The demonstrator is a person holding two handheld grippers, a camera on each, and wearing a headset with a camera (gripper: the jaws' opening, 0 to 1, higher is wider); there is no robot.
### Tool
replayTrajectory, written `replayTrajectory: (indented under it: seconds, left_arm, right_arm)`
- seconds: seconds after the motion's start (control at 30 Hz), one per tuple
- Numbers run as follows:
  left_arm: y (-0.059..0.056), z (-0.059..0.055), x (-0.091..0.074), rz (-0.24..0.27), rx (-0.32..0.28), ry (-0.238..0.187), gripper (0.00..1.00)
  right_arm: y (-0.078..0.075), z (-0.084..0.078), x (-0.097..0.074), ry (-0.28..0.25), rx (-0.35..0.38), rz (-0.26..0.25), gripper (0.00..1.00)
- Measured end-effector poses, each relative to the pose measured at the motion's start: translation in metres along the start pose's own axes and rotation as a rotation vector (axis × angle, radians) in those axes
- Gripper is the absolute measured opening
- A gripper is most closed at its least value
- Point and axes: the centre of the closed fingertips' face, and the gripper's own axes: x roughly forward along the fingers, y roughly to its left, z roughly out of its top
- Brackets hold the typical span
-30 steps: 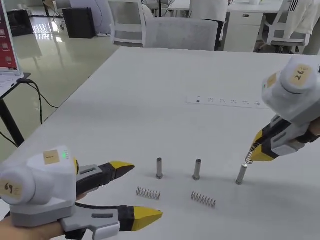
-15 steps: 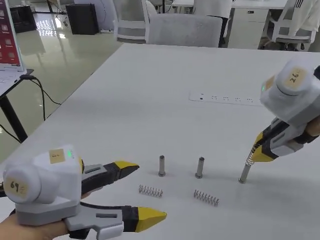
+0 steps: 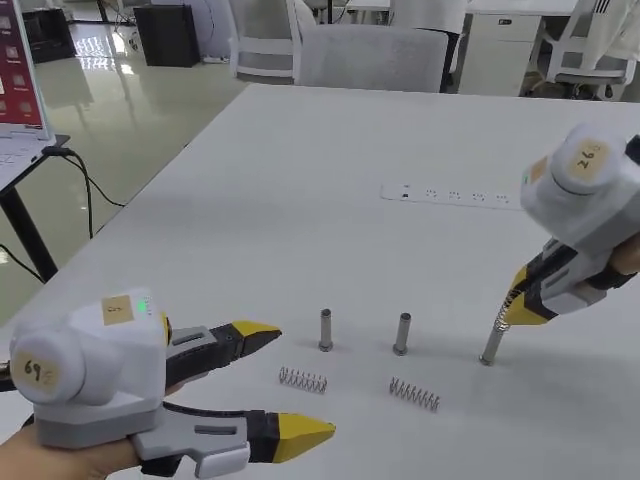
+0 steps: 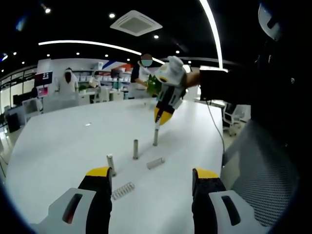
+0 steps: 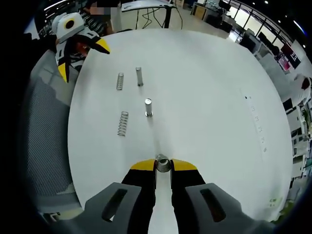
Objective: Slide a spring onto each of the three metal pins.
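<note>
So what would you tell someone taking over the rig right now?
Grippers: left gripper is open and holds nothing, low over the table. The right gripper is shut on the held spring, at the top of the right pin.
Things: middle pin and left pin stand bare. One loose spring and the other loose spring lie flat in front of them.
Done: no spring is fully seated.
Left: slide the held spring down, then fit the other two.

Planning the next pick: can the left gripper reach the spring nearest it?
Probably yes: the left gripper is open, and that spring lies bare on the table just ahead of its tips, nothing between.
</note>
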Motion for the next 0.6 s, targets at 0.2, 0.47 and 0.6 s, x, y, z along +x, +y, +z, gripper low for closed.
replayTrajectory:
  seconds: [0.2, 0.47, 0.6]
  left_arm:
    - [-0.001, 0.0, 0.0, -0.002, 0.0, 0.004, 0.62]
    - [-0.001, -0.001, 0.0, -0.003, 0.001, 0.006, 0.62]
    - [-0.001, -0.001, -0.001, -0.002, 0.001, 0.008, 0.62]
  right_arm:
    - [0.001, -0.002, 0.005, 0.005, 0.005, 0.007, 0.08]
    - [0.001, -0.004, 0.014, 0.01, 0.018, 0.011, 0.08]
    - [0.001, -0.007, 0.02, 0.013, 0.03, 0.015, 0.08]
